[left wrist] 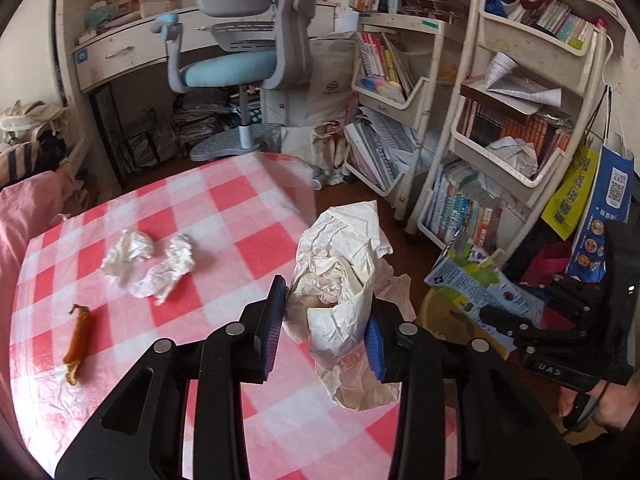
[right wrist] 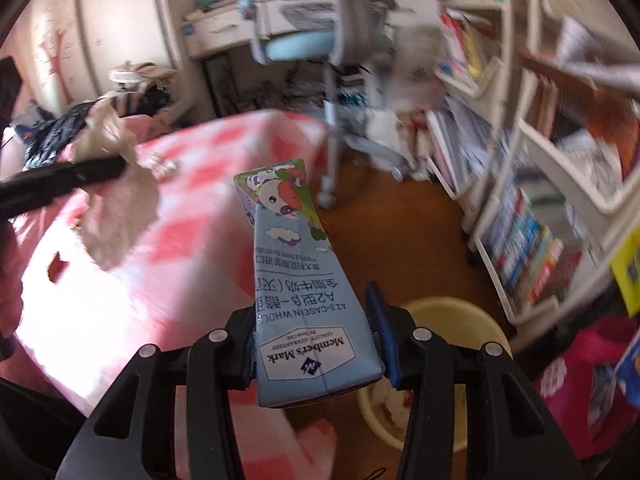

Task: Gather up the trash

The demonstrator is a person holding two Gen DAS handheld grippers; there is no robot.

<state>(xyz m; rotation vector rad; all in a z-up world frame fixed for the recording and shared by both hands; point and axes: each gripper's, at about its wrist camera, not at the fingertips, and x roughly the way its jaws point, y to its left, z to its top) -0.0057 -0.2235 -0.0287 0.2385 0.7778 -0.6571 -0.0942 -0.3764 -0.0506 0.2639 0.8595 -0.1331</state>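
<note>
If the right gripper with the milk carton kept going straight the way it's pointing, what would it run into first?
Probably the yellow bin just below and ahead. The right gripper, holding the milk carton, angles down toward the wooden floor beside the checked table. Depth is unclear.

Cluttered bookshelves (left wrist: pixel 516 120), blue desk chair (left wrist: pixel 240 40), brown wood floor (right wrist: pixel 400 240).

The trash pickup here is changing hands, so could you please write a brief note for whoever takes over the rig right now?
Left gripper: shut on a crumpled paper bag, above the checked table's edge.
Right gripper: shut on a milk carton, above the yellow bin on the floor.
Done: nothing more can be told.
Left: drop both in the bin, then clear two tissue wads and the brown wrapper.
</note>
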